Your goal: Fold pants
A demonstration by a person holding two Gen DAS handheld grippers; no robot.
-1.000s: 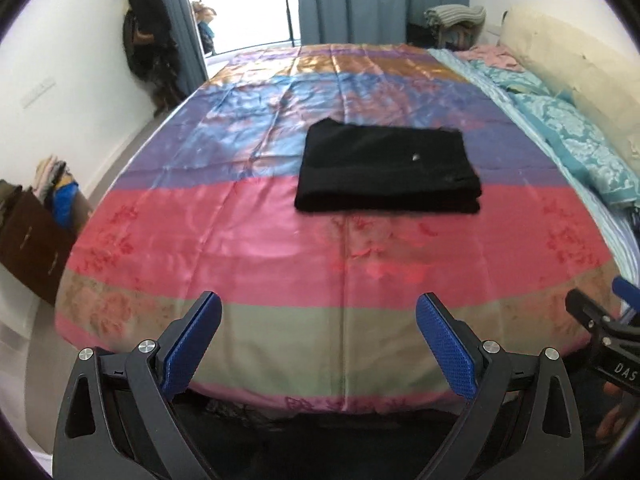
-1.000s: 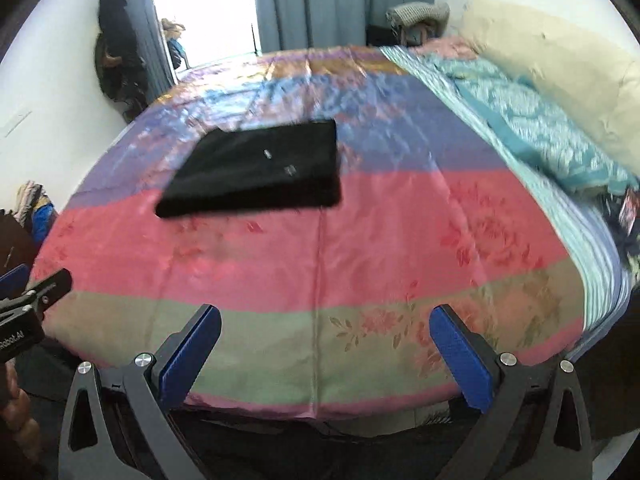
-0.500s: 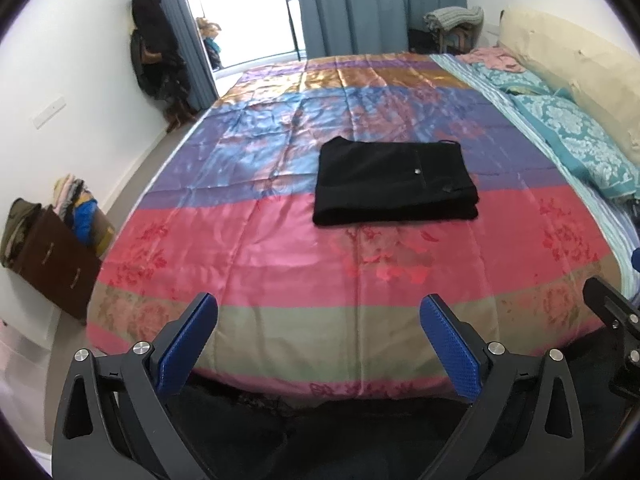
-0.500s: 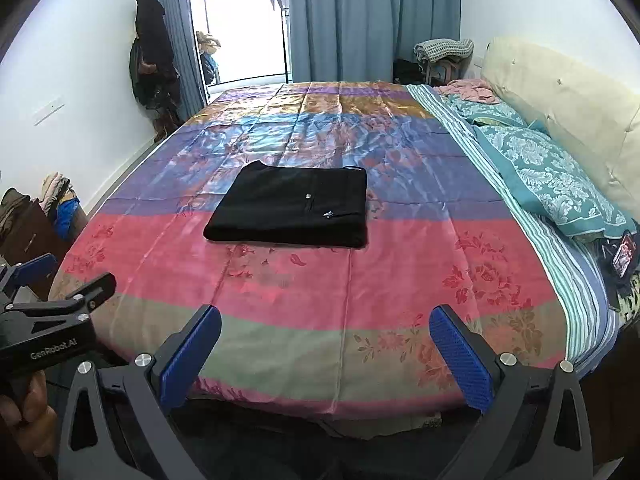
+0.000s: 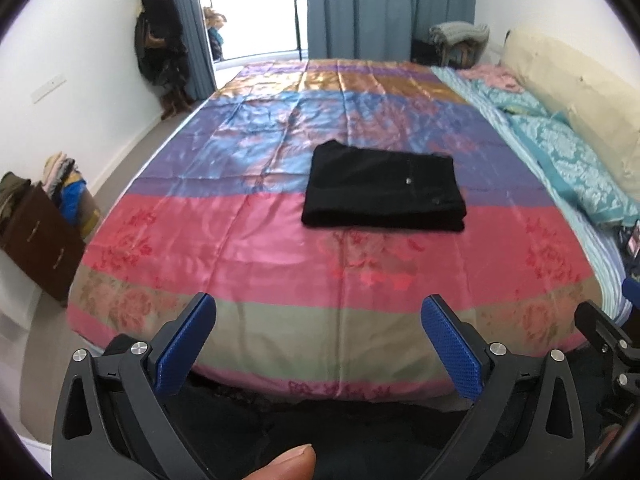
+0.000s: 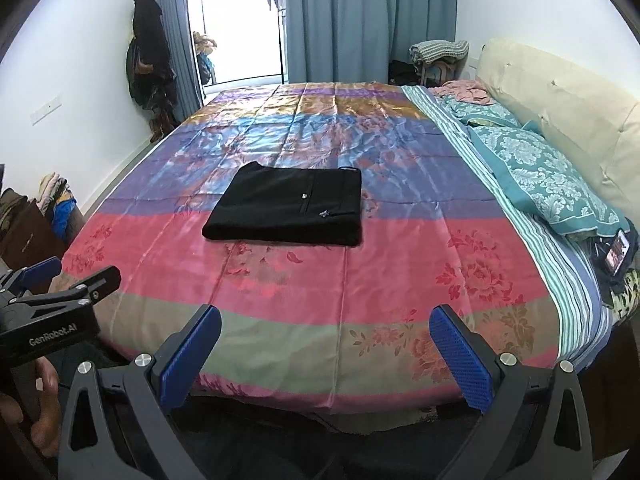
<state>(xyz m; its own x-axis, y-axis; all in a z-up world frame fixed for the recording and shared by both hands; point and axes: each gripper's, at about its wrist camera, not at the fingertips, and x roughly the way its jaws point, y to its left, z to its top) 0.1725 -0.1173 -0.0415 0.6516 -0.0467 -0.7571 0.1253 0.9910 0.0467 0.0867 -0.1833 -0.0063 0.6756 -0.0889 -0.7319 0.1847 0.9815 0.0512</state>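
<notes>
You are holding both tongs back at the near edge of the bed [image 5: 280, 240], well apart from the work. The left tongs [image 5: 318, 340] are standing apart with nothing between the blue pads [image 5: 184, 348]. The right tongs [image 6: 324, 350] are likewise spread wide and carrying nothing.

The pants [image 6: 288, 208] are lying near the middle of the bed as a flat black rectangle, straddling the line where the pink stripe meets the purple one. The edges are looking even and the layers are stacked squarely, so the folding is judged complete or nearly so.

Handling notes, offered as judgement:
- The cloth is looking soft and light, with no stiffness of its own. It is likely to sag and open if you are lifting it by one corner only.
- The bedspread [image 6: 400, 264] is showing a satin sheen, so the bundle may be sliding on it when pushed.
- If a further fold or a move is wanted, you are best taking hold at the thick near edge, one pair of tongs toward each end, pinching through all layers together.
- A small pale button or rivet [image 6: 306, 196] is showing on the top face; keep the pads off it.
</notes>
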